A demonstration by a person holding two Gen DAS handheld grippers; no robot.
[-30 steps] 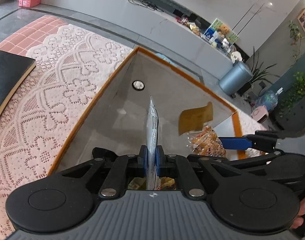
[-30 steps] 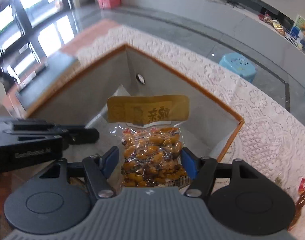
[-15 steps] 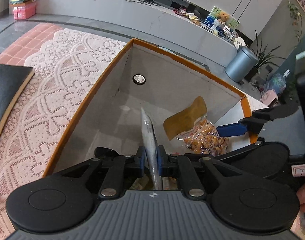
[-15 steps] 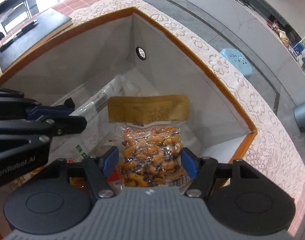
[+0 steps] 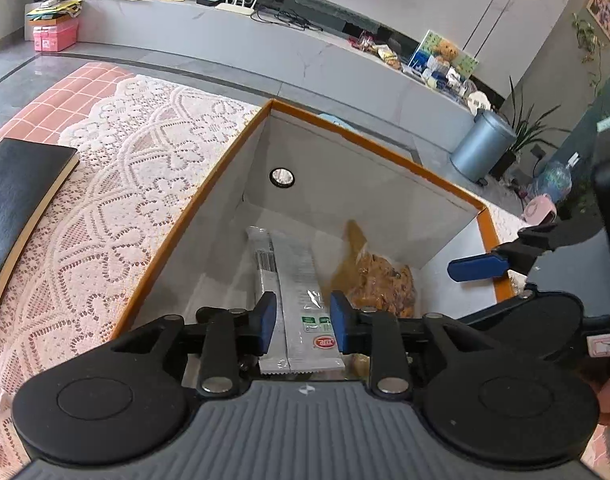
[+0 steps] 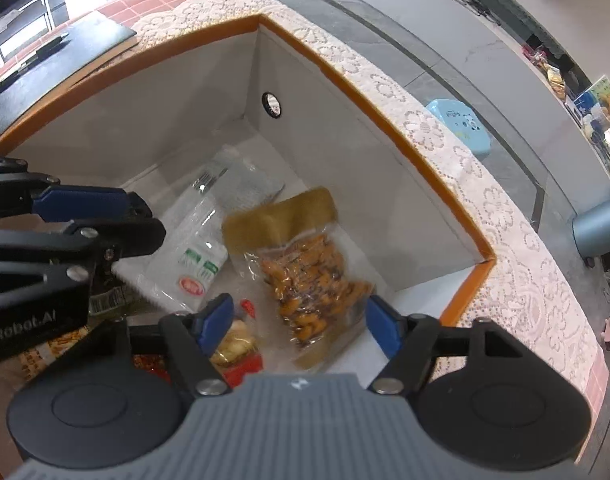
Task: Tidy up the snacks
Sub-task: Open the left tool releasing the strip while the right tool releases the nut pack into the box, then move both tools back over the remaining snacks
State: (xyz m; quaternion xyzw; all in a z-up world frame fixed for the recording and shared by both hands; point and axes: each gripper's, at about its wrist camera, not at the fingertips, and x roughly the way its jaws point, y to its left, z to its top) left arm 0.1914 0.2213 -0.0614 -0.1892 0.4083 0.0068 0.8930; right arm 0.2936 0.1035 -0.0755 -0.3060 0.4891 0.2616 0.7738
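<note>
At the bottom of the right wrist view, the right gripper [image 6: 295,320] hangs inside the orange-rimmed box [image 6: 385,112], its jaws wide and just opened a little further. The clear bag of orange snacks [image 6: 313,276] lies between the blue pads on the box floor, with a gap on each side, so nothing presses on it. Its lower end is cut off by the gripper body. Beside the left pad, a red and yellow packet [image 6: 237,350] is half hidden under the gripper, and its print cannot be read.

In the left wrist view, the left gripper [image 5: 301,322] stands narrowly open, its jaws having just parted. The white wrapped snack [image 5: 301,292] lies flat on the box floor beneath them, and the pads do not appear to clamp it. Its near end disappears behind the gripper body. Whether a pad brushes its edge cannot be told.

Farther in, the orange snack bag's yellow header [image 6: 281,216] leans up toward the box's back wall. A round metal eyelet [image 5: 281,177] sits in the grey inner wall.

Beyond the box, the table's pink lace cloth [image 5: 117,184] spreads out, with a black notebook [image 5: 13,200] on it, partly cut off at the frame edge. Across the room, a blue-grey bin [image 5: 481,148] stands on the floor by a plant.
</note>
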